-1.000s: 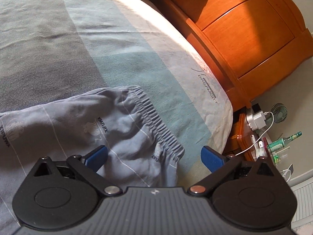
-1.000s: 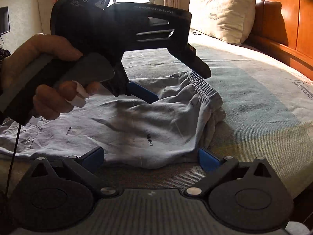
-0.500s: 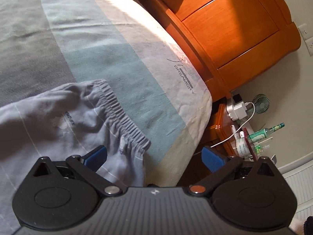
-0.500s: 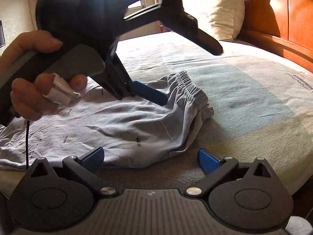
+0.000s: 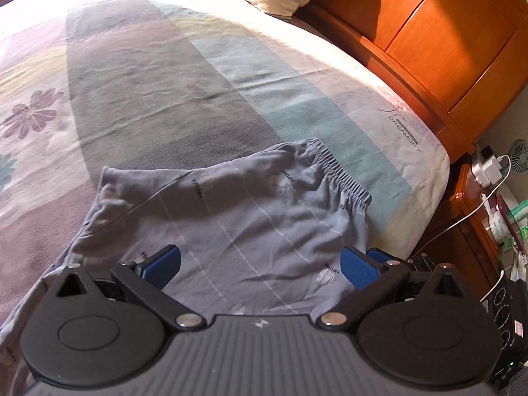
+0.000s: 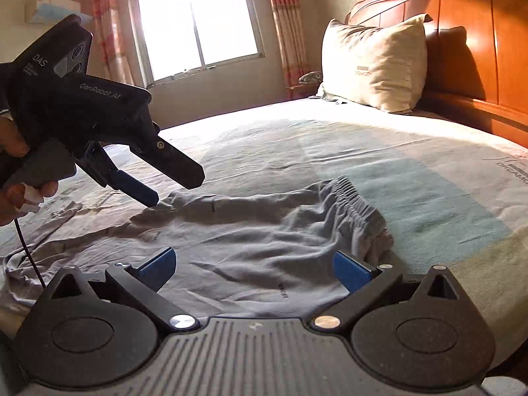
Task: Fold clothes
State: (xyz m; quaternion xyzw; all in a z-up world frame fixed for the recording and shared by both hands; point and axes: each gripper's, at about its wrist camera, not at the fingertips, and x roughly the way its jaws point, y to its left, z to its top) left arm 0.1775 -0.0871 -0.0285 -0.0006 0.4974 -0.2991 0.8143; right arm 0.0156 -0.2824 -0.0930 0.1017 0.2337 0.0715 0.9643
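Note:
Grey-blue trousers (image 5: pixel 250 211) with an elastic waistband (image 5: pixel 343 178) lie crumpled on the striped bedsheet (image 5: pixel 158 99), near the bed's front corner. My left gripper (image 5: pixel 260 264) hovers open over the near fabric with nothing between its blue pads (image 5: pixel 161 262). From the right wrist view the trousers (image 6: pixel 264 241) stretch off to the left, waistband (image 6: pixel 356 198) at the right. My right gripper (image 6: pixel 254 267) is open just above the cloth. The left gripper (image 6: pixel 173 189) is held by a hand (image 6: pixel 19 178) and hangs open above the trouser leg's far fold.
A beige pillow (image 6: pixel 373 62) leans on the wooden headboard (image 6: pixel 468 43). The bed's edge (image 5: pixel 435 178) drops to a nightstand (image 5: pixel 475 217) crowded with chargers, cables and bottles, beside a small fan (image 5: pixel 519 155). A bright window (image 6: pixel 198 23) is at the back.
The left gripper has drawn back from the waistband and swung left, away from the bed's corner, still open. The right gripper stays open and low over the near hem.

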